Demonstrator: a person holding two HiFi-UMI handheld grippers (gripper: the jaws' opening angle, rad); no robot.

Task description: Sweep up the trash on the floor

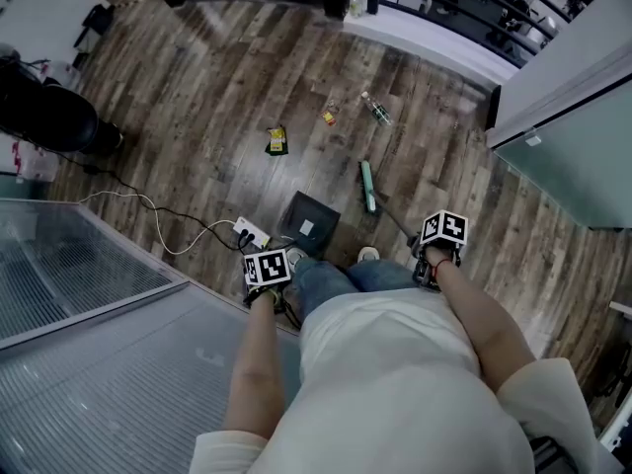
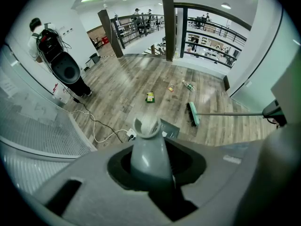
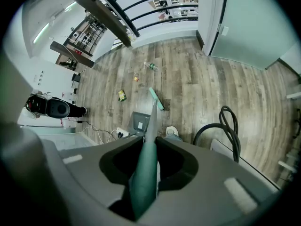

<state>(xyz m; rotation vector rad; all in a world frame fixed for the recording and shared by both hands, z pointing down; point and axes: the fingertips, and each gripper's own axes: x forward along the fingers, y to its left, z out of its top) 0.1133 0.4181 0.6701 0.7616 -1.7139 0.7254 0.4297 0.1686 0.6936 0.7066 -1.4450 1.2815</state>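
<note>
Wood-grain planks carry all 3 pieces of trash, and none has been gathered yet: a yellow-green packet (image 1: 276,140), a small wrapper (image 1: 329,117) and a bottle (image 1: 376,109) lie apart from one another, well ahead of the person's feet.

The left gripper (image 2: 155,168) has its jaws clamped on the grey dustpan handle (image 2: 149,157). The handle runs down to the dark dustpan (image 1: 309,220), which stands on the floor just in front of the person, beside a power strip (image 1: 252,232) and its white cable (image 1: 148,220). Keeping the pan near the feet looks deliberate, since it gives the debris a fixed place to be drawn toward.

The right gripper (image 3: 146,173) is closed on the teal broom handle (image 3: 146,161). The grip looks high on the shaft, which gives reach. The broom head (image 1: 367,186) lies between the pan and the litter, short of all 3 pieces, so the sweep proper seems not yet begun.

The next stroke probably needs the head carried beyond the packet, the nearest piece, then pulled back toward the pan's mouth. The bottle could roll away under a brisk push, and the cable lies close enough to the pan to catch on it.
</note>
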